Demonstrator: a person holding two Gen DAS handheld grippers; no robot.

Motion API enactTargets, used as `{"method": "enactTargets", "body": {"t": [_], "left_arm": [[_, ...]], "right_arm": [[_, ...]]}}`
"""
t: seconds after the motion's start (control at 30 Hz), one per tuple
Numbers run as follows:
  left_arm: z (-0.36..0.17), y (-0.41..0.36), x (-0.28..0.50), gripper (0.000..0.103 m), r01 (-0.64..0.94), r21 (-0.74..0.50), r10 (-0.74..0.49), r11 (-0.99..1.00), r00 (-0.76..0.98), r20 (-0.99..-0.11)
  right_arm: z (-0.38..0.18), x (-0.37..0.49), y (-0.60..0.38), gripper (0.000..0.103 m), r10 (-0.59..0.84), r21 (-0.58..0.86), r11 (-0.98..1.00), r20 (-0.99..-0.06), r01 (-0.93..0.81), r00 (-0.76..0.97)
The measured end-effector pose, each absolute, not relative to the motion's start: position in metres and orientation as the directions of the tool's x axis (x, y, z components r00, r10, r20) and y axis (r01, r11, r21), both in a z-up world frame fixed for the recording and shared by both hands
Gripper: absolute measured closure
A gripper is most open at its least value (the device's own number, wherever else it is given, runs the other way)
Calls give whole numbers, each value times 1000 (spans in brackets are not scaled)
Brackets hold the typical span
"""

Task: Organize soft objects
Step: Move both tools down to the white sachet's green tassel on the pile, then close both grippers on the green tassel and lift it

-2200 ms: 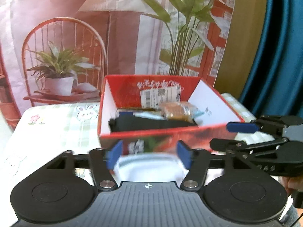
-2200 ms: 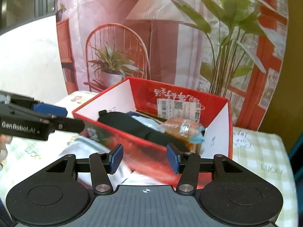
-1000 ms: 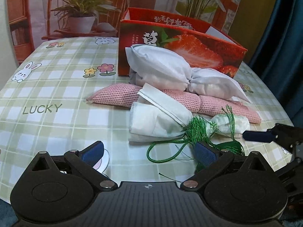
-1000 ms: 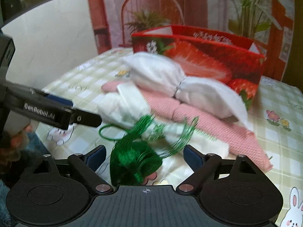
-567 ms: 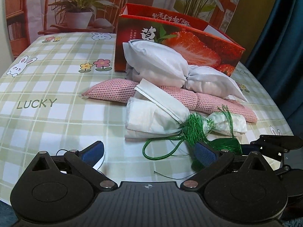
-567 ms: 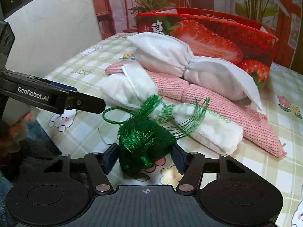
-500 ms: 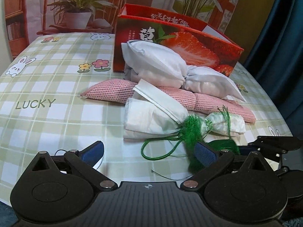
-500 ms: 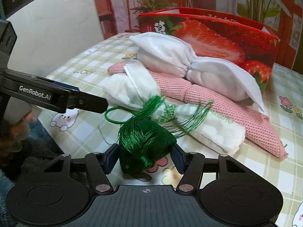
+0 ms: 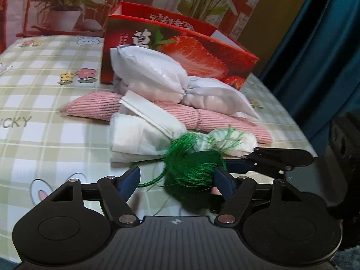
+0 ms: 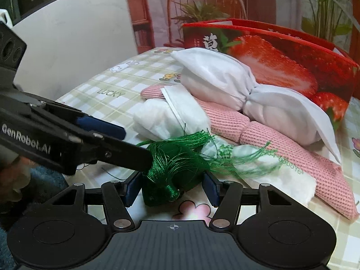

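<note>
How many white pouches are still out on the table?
2. The tied white bag lies in front of the strawberry box; a flatter white pouch lies nearer, beside the green tassel. More may be hidden.

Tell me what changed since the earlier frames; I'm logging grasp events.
Both tools came down from above the strawberry box to the table. The right tool has just closed on the green tassel; the left tool has been closing beside it, tassel between its jaws, not gripped. Box and pouches stayed put.

Red box (image 9: 180,45) contents hidden behind its wall
</note>
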State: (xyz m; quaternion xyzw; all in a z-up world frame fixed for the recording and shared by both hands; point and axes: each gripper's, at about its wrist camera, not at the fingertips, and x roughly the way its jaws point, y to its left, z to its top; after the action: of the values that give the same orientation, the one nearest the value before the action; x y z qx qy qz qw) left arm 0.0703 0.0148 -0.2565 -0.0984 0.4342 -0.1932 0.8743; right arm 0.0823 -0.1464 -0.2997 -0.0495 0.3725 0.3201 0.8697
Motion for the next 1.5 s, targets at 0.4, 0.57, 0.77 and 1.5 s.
{"method": "enactTargets", "body": {"t": [0.4, 0.57, 0.77, 1.5], "left_arm": [[-284, 12, 99, 46, 215, -574, -602, 790, 448, -661], [-287, 12, 95, 46, 208, -586, -609, 783, 451, -653], [-286, 14, 92, 46, 222, -569, -600, 792, 460, -655], [-258, 15, 83, 51, 322, -519, -605, 792, 528, -596]], "right_arm": [[-300, 71, -159, 46, 513, 160, 806, -668, -570, 539], [-295, 66, -171, 43, 506, 172, 820, -661, -545, 554], [-296, 63, -167, 56, 524, 174, 800, -669, -574, 527], [-277, 63, -169, 54, 554, 174, 802, -572, -571, 605]]}}
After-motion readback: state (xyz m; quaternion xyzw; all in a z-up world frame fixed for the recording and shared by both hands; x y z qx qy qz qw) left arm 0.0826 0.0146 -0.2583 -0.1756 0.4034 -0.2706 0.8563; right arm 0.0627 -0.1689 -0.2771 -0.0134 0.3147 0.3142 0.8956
